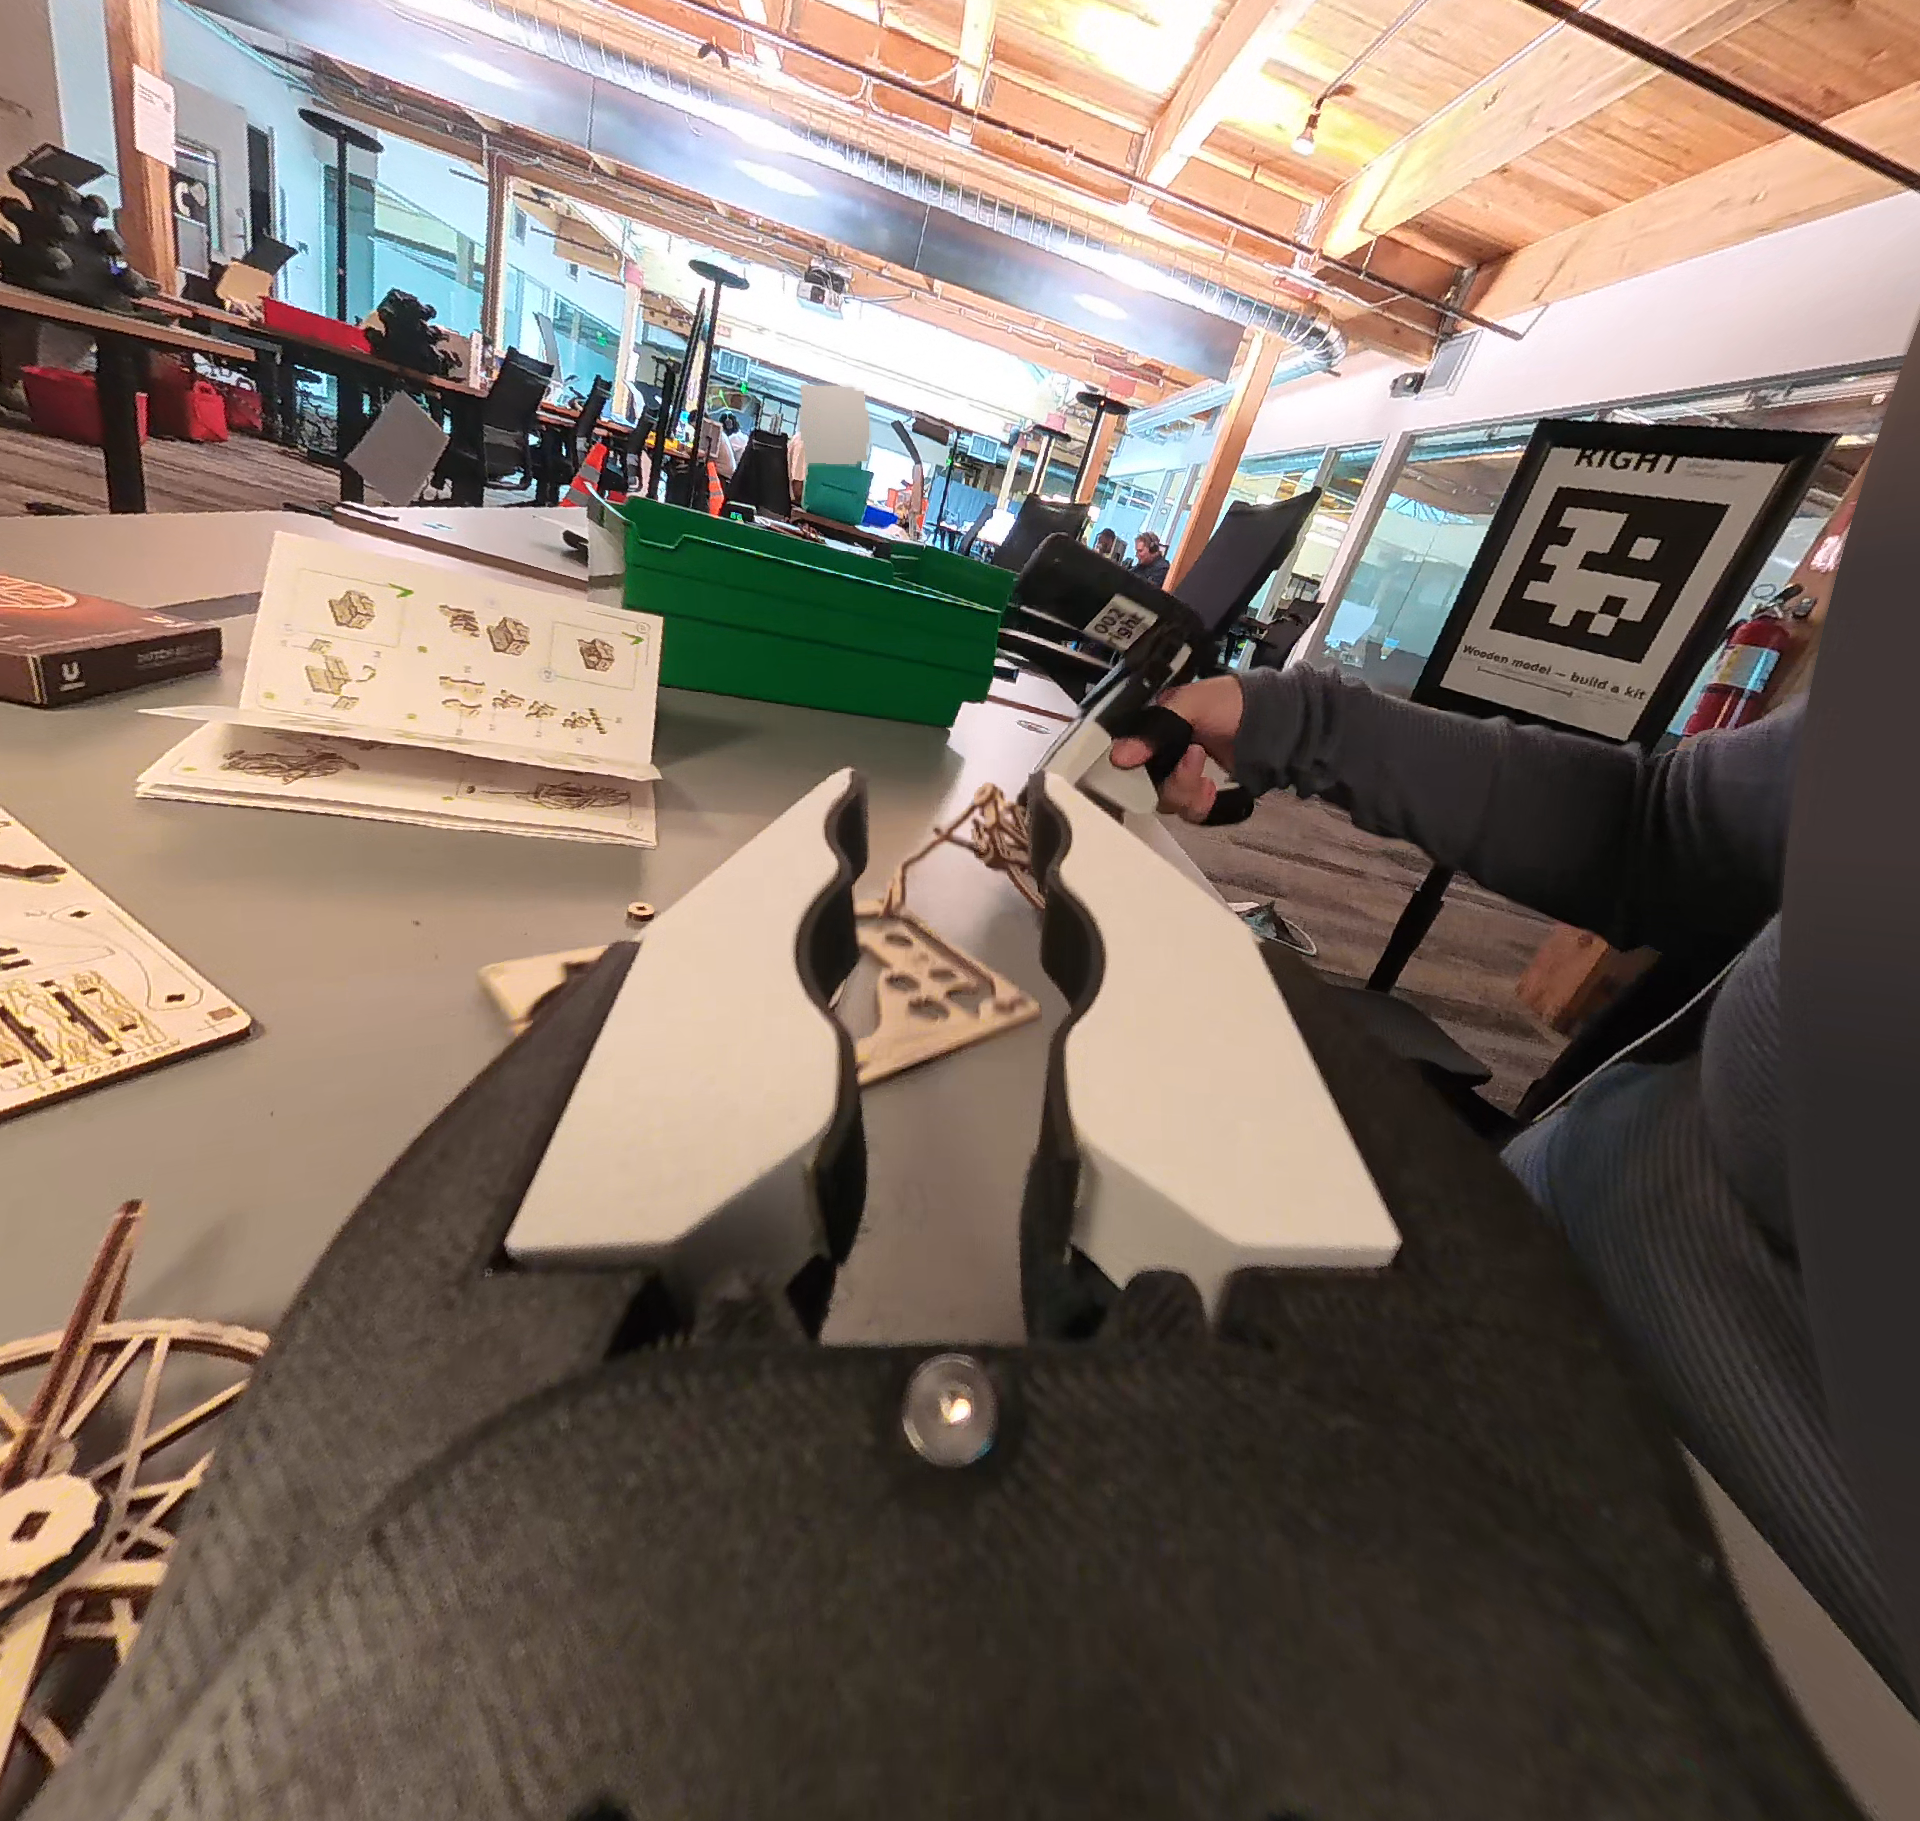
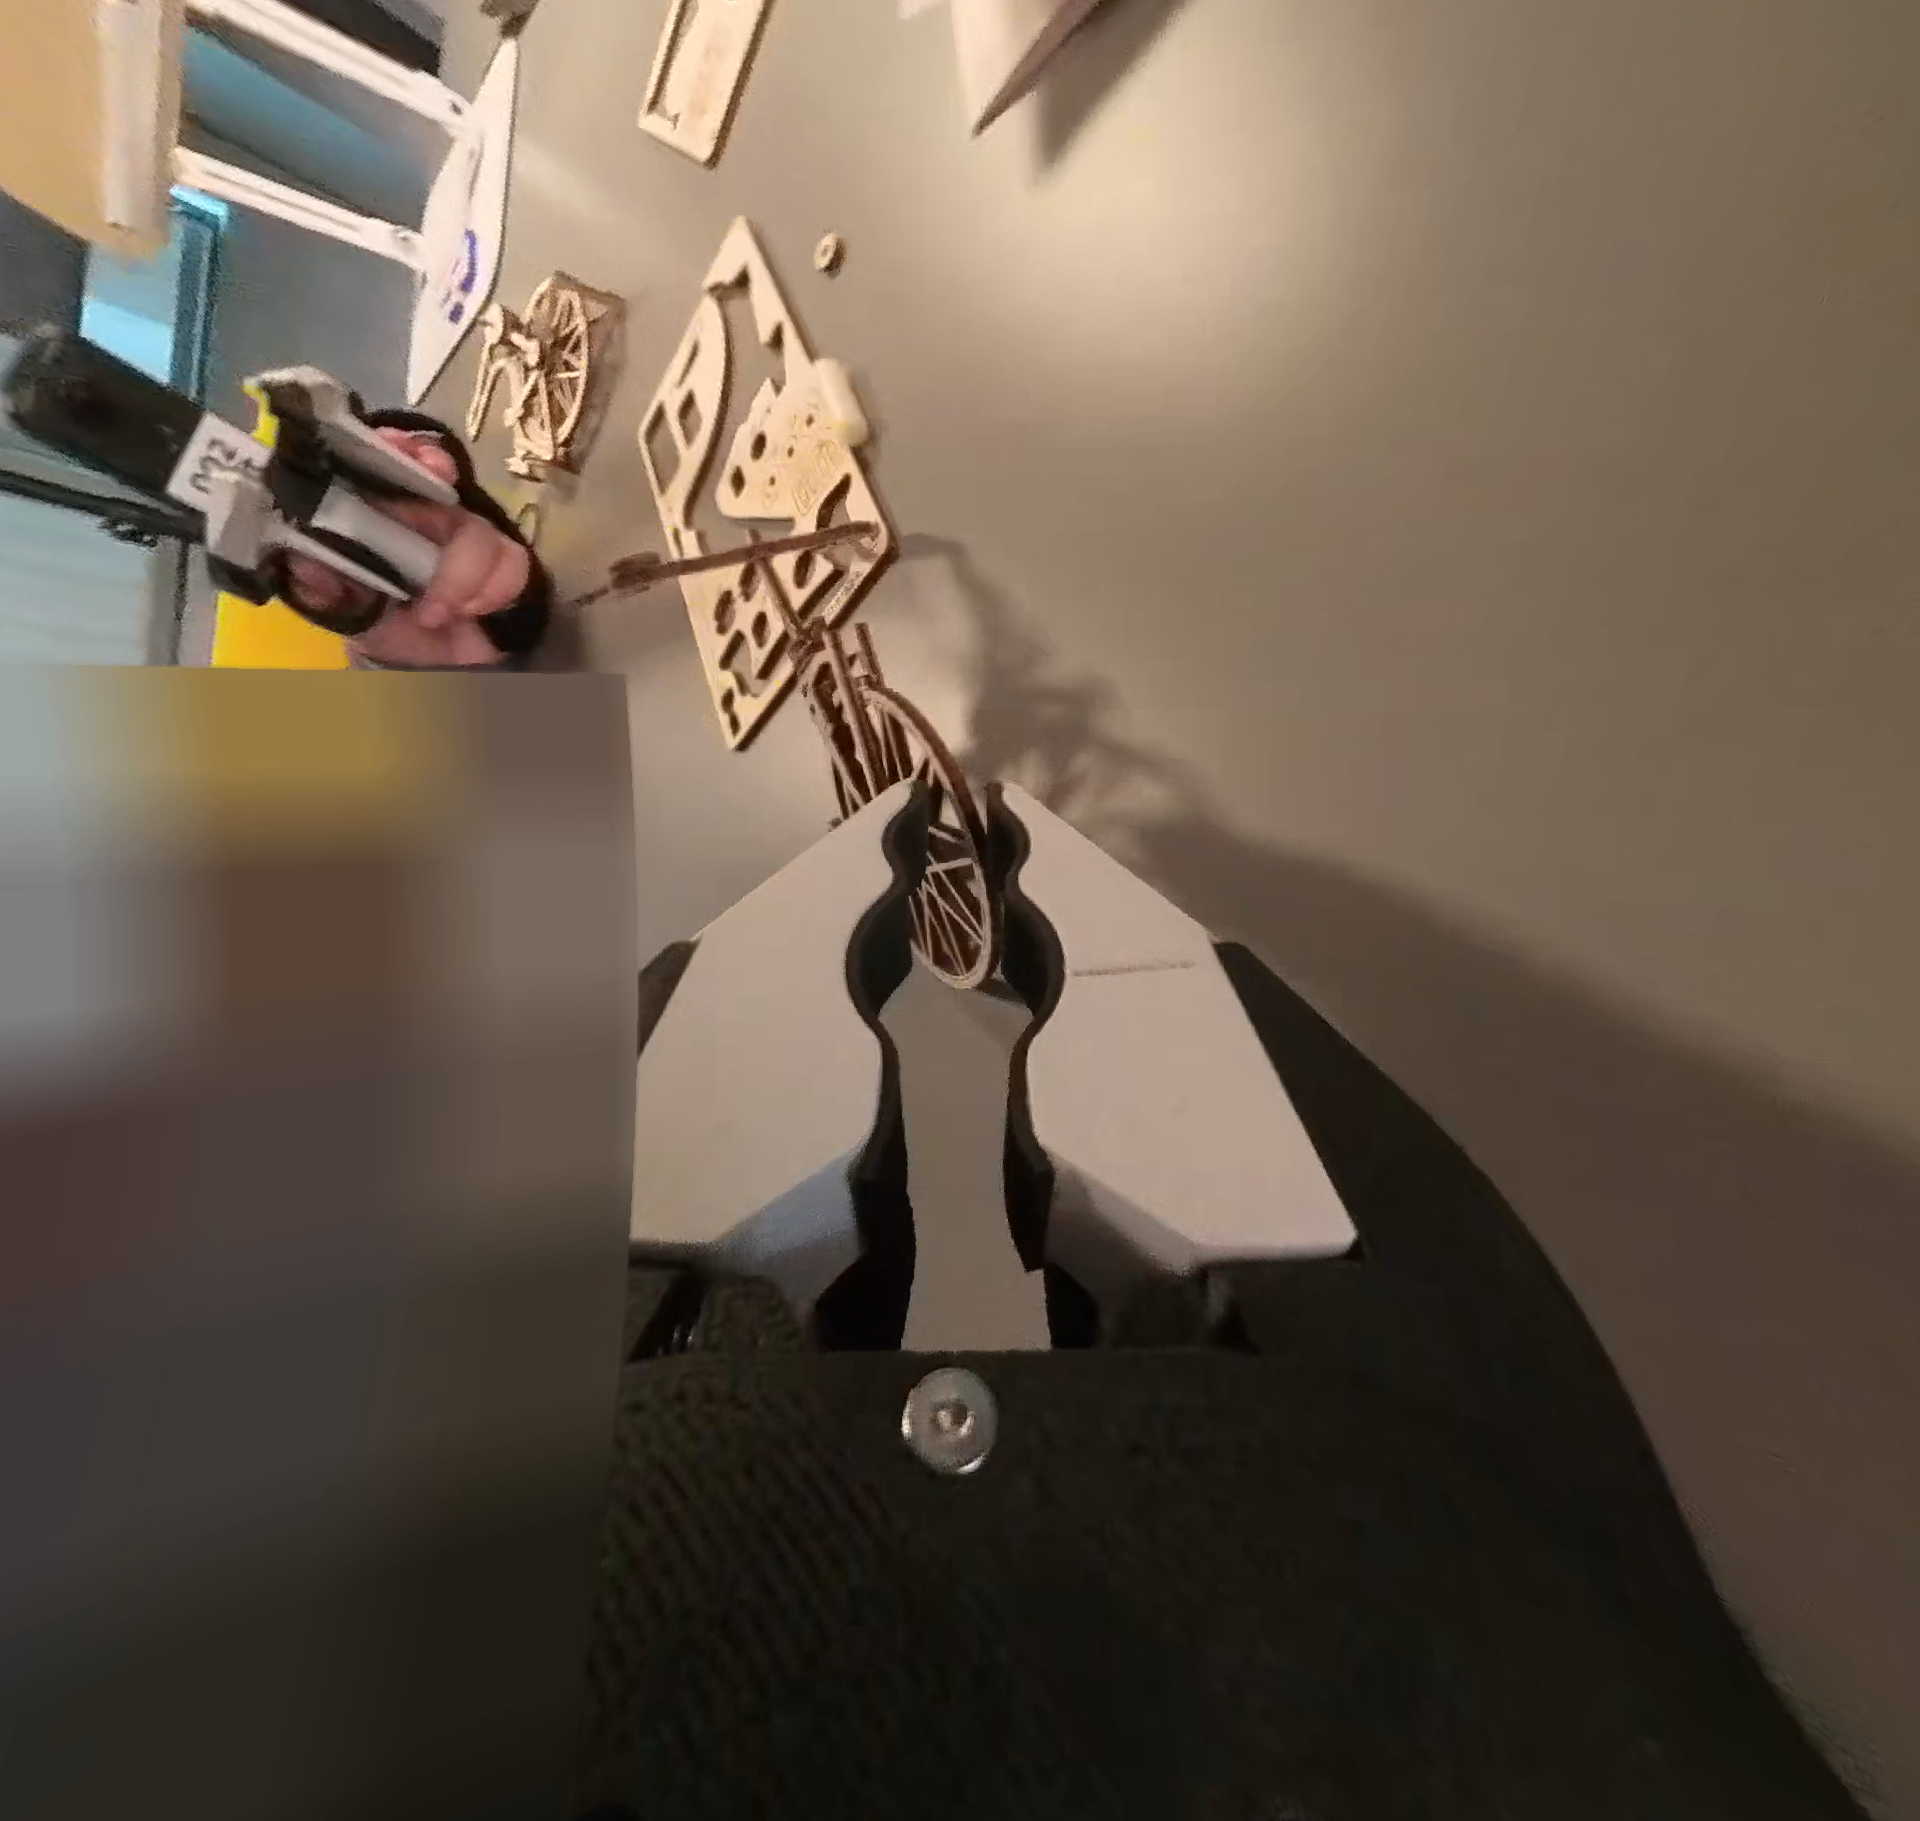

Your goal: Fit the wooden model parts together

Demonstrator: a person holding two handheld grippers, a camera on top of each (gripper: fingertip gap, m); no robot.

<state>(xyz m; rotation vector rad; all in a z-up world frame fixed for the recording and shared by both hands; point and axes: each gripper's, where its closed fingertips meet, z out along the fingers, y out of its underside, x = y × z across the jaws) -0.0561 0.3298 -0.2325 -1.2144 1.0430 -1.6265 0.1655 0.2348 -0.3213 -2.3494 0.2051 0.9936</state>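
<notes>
Item: wooden bicycle model (image 2: 883, 732), thin, light, brittle. Your right gripper (image 2: 954, 805) is pinching its spoked wheel (image 2: 951, 898) above the table (image 2: 1351, 524). Keep gripping the rim, not the spokes. Your left gripper (image 1: 951, 795) is hanging open, empty, near the punched-out sheet (image 1: 935, 992).

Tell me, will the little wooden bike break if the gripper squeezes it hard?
Probably. The wooden bike has very thin cut-out spokes, so it looks fragile. It looks light too. The right gripper holds only its narrow wheel, so it could twist.
</notes>
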